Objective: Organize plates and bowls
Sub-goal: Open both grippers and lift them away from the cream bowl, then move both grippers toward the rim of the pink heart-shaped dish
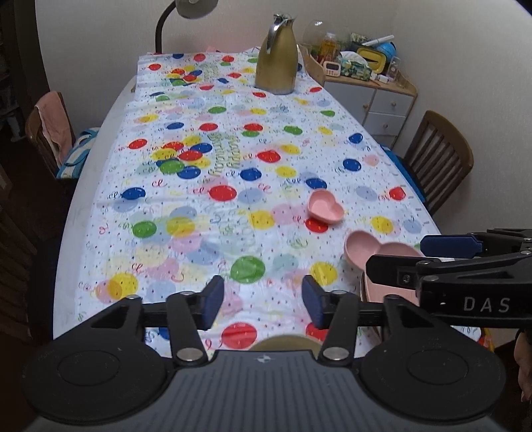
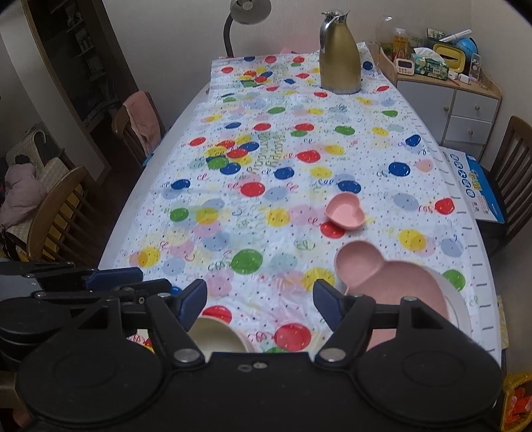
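Both tools hang over the near end of the table with nothing in them. The left gripper point(image 1: 262, 304) has its jaws apart, only tablecloth showing between the blue pads; the right gripper point(image 2: 261, 304) stands wider, likewise empty. No earlier view is there to say what they were doing, so I take it as a pause between pieces: one item set down, the next not yet chosen.

Closest in, right under the right gripper's left finger, sits a cream bowl point(image 2: 216, 335) with a pink rim just beside it; most of it is hidden by the tool. To the right, at the near right corner, a pink divided plate point(image 2: 385, 275) rests in or on a white dish point(image 2: 455, 299). I can't tell which, but it looks like the stack being built. It lies close to the table's right edge, so anything added there wants a straight drop, not a sideways push.

Further out, apart from the stack, a small pink heart bowl point(image 2: 344, 209) sits alone on the cloth, upright and clear all round. That seems the likely next pick: the right gripper is nearer, and its jaws would need to straddle one thin rim wall.

The middle of the table point(image 2: 186, 109) is open. At the far end stands a gold jug point(image 2: 339, 56), well out of the way, with a lamp point(image 2: 247, 13) behind it. Chairs flank both sides, below table level.

The two grippers sit just beside each other, so one should hold back while the other reaches.
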